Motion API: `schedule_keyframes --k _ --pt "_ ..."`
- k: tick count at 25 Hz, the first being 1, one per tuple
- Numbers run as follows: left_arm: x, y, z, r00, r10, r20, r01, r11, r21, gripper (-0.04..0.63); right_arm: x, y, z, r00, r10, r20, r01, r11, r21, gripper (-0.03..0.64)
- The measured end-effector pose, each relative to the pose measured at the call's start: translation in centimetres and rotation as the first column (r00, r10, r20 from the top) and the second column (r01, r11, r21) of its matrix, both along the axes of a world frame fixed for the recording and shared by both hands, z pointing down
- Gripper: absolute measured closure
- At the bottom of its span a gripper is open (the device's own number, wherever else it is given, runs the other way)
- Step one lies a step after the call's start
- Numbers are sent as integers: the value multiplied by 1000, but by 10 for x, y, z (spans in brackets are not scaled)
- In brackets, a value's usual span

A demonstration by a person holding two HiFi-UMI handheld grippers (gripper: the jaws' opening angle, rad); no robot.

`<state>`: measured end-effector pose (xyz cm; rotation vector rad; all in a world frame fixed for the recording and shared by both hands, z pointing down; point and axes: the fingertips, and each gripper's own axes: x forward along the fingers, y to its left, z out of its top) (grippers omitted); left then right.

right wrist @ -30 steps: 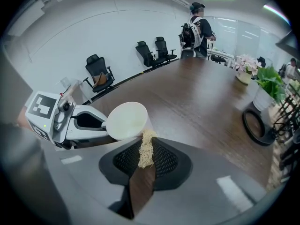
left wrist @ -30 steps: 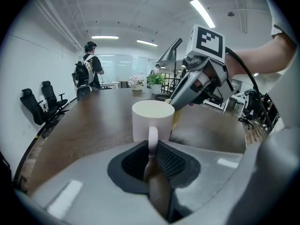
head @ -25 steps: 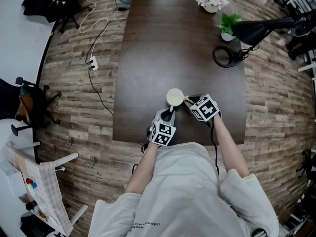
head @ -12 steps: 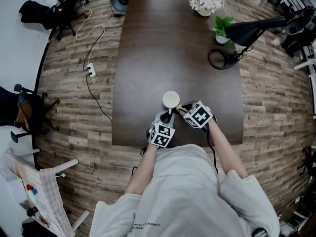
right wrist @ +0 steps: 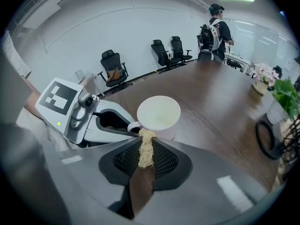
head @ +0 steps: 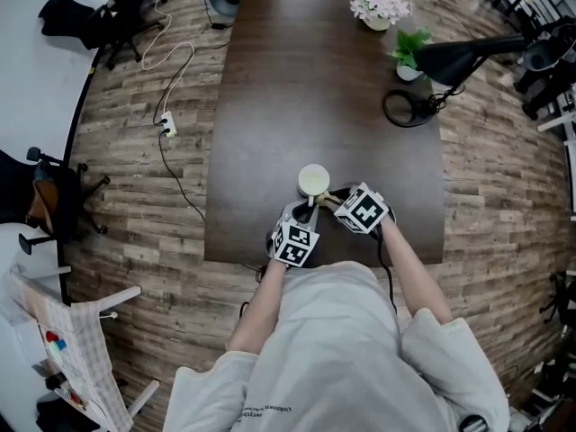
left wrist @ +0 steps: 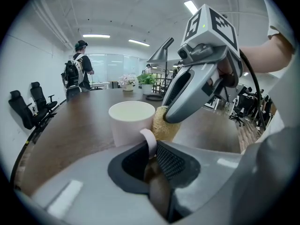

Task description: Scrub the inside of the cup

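Right gripper view: scrubber (right wrist: 145, 143) pinched in right gripper (right wrist: 146, 159) jaws, tip held just short of upright cup (right wrist: 158, 114) rim; cup handle clamped by left gripper (left wrist: 153, 150) jaws.

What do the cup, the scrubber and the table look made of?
Cup: probably glazed ceramic; smooth, pale, slightly glossy wall.
Scrubber: coarse tan fibre, perhaps loofah; tangled, matte strands.
Table: dark wood or veneer; faint grain, low sheen.
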<state>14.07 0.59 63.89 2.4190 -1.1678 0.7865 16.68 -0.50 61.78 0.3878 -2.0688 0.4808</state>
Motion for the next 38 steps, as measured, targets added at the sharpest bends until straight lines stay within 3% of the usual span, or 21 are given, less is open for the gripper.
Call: schedule_keyframes --k 14,21,28,32,38 --pt "-18 6 -1 1000 27 -14 -26 999 26 546 22 -42 -6 998 53 -16 -52 998 22 531" --pt "-19 6 -4 995 87 -38 -86 996 20 545 3 -71 -17 997 60 40 -60 998 14 531" --pt "-20 8 -4 985 168 -49 -168 986 4 545 -19 -84 -22 997 66 37 -66 998 9 531" --pt "-26 12 -3 965 259 -43 -259 966 -1 545 -31 -85 -25 995 102 24 -101 995 -6 531" --pt "-28 18 -1 912 410 -30 -410 912 -3 546 -42 -89 -25 985 170 -29 -171 984 -37 531"
